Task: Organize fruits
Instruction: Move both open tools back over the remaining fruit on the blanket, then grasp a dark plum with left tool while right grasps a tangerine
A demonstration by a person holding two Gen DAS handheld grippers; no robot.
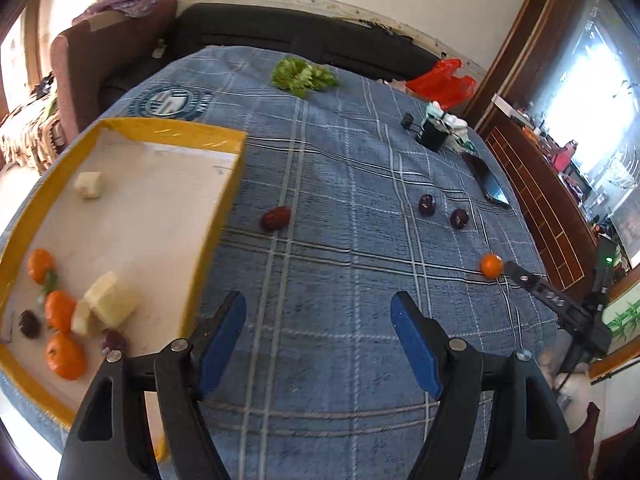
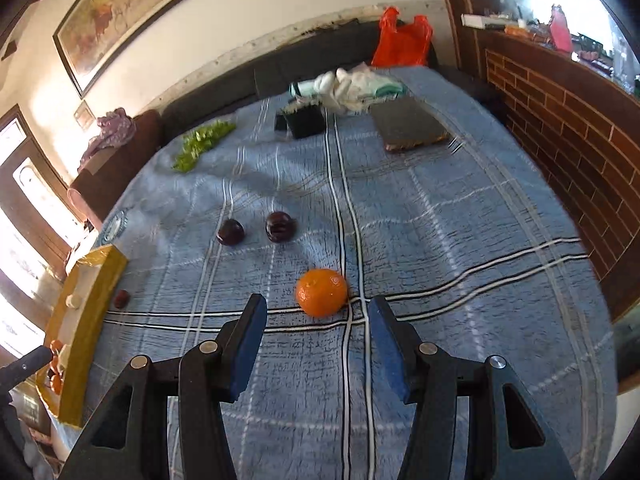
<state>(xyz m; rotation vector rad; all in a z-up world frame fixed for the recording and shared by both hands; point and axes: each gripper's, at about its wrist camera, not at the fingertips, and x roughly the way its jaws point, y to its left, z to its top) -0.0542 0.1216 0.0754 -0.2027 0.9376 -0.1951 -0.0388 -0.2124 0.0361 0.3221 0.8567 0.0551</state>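
**Tray about half filled, 4 fruits still out on the cloth**

Your yellow tray [image 1: 224, 196] already holds 3 tangerines, 2 dark plum-like fruits and 3 pale cut chunks, all gathered toward its near end except 1 chunk further back. That part looks done.

Left on the blue plaid cloth [image 1: 340, 240] you have 4 pieces: a reddish-brown date-like fruit [image 1: 276, 218] just beside the tray's right wall, 2 dark plums [image 1: 427, 204] [image 1: 459, 218] near each other further right, and 1 tangerine [image 2: 321, 292].

Your right gripper [image 2: 317, 312] is spread wide and empty, with the tangerine just ahead of the blue pads, roughly centred between them but not touching either. I judge that this is your next pick. Your left gripper [image 1: 318, 312] is also spread and empty, hanging over bare cloth beside the tray.

The tangerine is round, bright orange, dimpled skin, stem end facing the camera. It sits loose on soft fabric, so it may roll if a pad nudges it before both close. The plums look glossy, one with a deep dimple on top.
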